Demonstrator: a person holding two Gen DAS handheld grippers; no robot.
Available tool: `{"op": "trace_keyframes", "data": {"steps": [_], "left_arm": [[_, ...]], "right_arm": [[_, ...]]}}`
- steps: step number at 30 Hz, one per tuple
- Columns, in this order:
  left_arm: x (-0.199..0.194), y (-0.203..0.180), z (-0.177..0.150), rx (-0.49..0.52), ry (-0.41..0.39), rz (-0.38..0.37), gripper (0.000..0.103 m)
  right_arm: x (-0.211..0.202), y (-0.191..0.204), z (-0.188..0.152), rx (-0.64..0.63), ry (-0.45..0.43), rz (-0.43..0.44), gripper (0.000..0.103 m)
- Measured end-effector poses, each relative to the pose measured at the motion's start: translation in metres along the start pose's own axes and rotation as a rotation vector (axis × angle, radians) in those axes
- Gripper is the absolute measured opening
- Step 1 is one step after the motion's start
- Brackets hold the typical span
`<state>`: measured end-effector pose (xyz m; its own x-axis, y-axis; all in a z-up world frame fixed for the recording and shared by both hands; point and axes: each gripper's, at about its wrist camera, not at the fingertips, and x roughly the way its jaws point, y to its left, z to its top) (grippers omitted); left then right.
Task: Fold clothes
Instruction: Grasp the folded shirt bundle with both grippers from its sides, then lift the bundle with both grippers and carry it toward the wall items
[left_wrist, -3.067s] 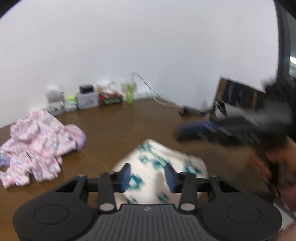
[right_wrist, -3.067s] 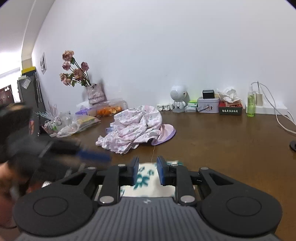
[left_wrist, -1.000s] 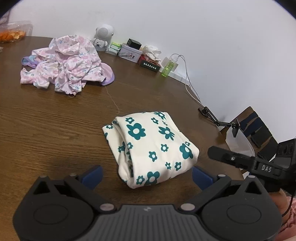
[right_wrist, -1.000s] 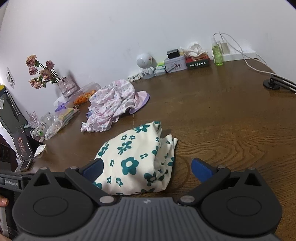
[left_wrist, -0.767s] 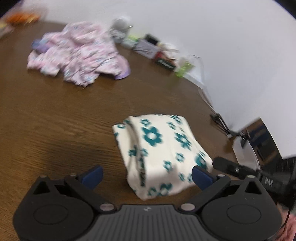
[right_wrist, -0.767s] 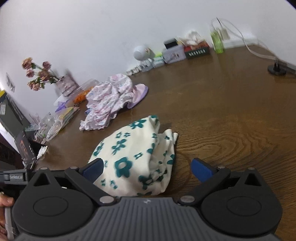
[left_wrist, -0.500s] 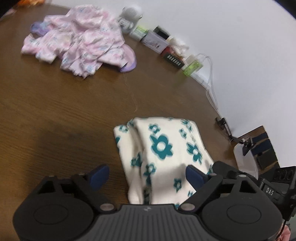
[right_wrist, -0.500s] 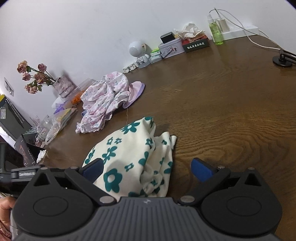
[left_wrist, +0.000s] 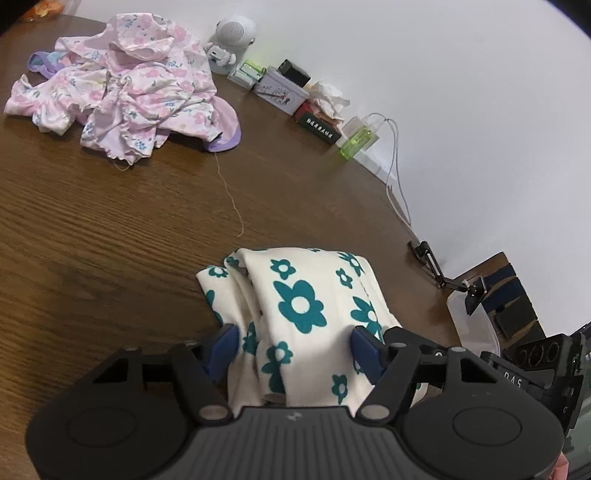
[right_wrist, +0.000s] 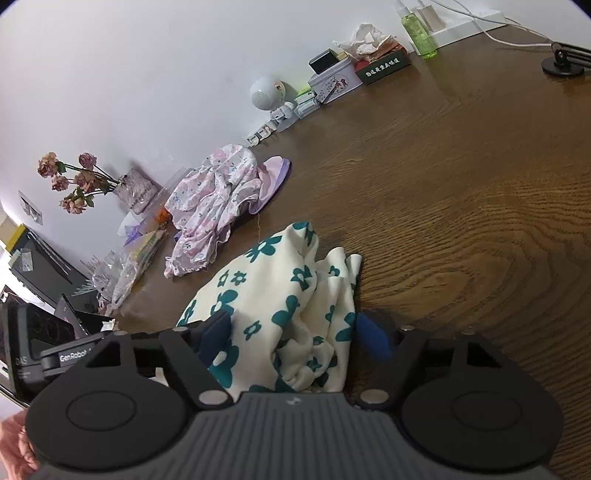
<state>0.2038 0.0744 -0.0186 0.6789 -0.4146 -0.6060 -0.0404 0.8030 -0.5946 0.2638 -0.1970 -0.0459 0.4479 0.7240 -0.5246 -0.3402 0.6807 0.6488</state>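
Folded flower-print garment (left_wrist: 299, 306) between spread fingers of left gripper (left_wrist: 295, 349) and right gripper (right_wrist: 295, 338); close evenly on all layers, avoiding stray edges

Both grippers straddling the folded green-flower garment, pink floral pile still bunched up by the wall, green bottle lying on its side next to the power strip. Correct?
Not quite: the green bottle stands upright by the power strip, as the right wrist view shows. The rest holds: left gripper and right gripper both straddle the folded green-flower garment, and the pink floral pile is still bunched.
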Motion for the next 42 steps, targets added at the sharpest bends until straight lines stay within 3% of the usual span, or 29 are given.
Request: {"op": "trace_keyframes", "data": {"steps": [11,16,26,35,42], "left_arm": [[-0.001,0.006,-0.006,-0.049,-0.03,-0.042,0.053],[-0.005,0.005,-0.006,-0.049,-0.043,-0.067,0.049],[-0.011,-0.013,0.009,0.002,-0.085,-0.114,0.048],[-0.004,-0.067,0.087,0.126,-0.14,-0.157,0.048],[0.047,-0.103,0.169,0.202,-0.141,-0.165,0.049]], "right_arm": [[0.001,-0.01,-0.001,0.081,0.001,0.111,0.041],[-0.004,-0.007,0.0,0.074,-0.012,0.121,0.036],[-0.019,-0.001,0.013,0.057,-0.068,0.14,0.034],[-0.04,0.02,0.083,-0.052,-0.163,0.13,0.034],[-0.041,0.007,0.166,-0.063,-0.253,0.106,0.034]]}}
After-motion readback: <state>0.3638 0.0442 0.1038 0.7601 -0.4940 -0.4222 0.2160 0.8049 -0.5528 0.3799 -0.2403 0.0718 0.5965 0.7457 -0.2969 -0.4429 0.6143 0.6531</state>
